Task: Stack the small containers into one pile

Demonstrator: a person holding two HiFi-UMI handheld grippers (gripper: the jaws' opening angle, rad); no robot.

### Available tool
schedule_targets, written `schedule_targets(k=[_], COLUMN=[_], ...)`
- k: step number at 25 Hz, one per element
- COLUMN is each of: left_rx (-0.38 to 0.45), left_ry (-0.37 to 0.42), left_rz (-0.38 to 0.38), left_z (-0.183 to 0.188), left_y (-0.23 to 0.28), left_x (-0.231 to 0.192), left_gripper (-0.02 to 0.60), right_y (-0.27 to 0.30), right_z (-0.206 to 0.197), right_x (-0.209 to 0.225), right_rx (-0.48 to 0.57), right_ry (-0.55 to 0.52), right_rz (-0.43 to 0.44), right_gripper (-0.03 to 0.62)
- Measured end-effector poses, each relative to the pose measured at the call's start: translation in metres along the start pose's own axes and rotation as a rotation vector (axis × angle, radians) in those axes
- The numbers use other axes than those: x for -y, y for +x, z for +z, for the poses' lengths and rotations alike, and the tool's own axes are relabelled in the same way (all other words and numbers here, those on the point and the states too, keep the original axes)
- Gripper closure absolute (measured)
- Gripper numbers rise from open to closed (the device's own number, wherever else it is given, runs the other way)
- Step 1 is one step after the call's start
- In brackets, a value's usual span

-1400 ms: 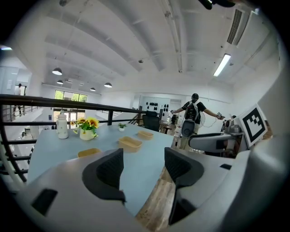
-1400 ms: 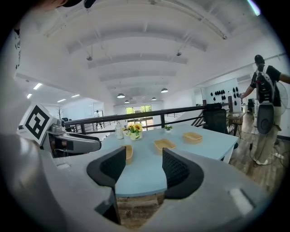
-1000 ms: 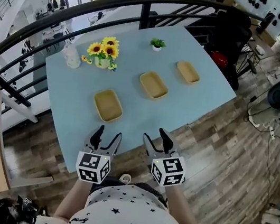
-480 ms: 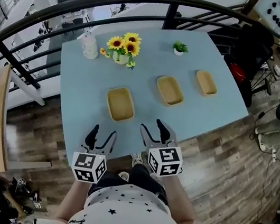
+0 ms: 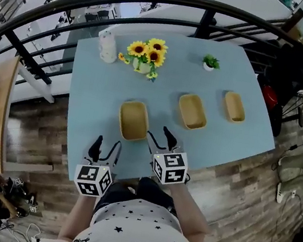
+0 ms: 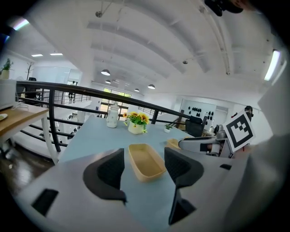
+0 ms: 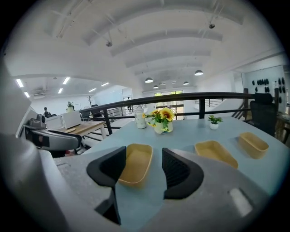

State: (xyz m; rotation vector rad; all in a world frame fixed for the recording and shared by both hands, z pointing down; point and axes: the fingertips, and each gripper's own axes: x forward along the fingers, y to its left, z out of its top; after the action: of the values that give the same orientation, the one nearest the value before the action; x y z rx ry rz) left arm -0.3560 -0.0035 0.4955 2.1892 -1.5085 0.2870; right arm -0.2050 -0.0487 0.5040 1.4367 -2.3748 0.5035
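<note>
The left gripper (image 5: 105,143) and right gripper (image 5: 160,137) have come forward over the bench's (image 5: 96,87) near edge, jaws open and empty. The right one now almost reaches the nearest container (image 5: 133,120). The middle container (image 5: 192,111) and far container (image 5: 235,106) lie apart toward the right edge, so none of the 3 is stacked yet.

My left gripper (image 5: 105,144) and right gripper (image 5: 159,135): grey moulded bodies, black ribbed pads (image 7: 174,172). Each carries a white cube (image 5: 169,167) with black square markers. I wear a white top (image 5: 137,234) printed with black stars.
</note>
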Motion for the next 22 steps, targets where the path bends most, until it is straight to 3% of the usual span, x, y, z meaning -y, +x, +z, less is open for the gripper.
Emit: schedule_targets(k=[14,22], left_rx=[-0.026,-0.033], left_ry=[-0.069,-0.086], left_rz=[0.101,0.131], left_z=[0.001,0.003], left_y=[0.03,0.037], left_x=[-0.015,-0.025], left_gripper=[0.318,0.318], right_y=[0.075,0.099], right_z=[-0.023,-0.039], right_x=[0.013,0.015], right_rx=[-0.151,-0.242], right_ry=[-0.018,-0.041], right_rz=[0.104,0.107], right_gripper=[0.361,0.388])
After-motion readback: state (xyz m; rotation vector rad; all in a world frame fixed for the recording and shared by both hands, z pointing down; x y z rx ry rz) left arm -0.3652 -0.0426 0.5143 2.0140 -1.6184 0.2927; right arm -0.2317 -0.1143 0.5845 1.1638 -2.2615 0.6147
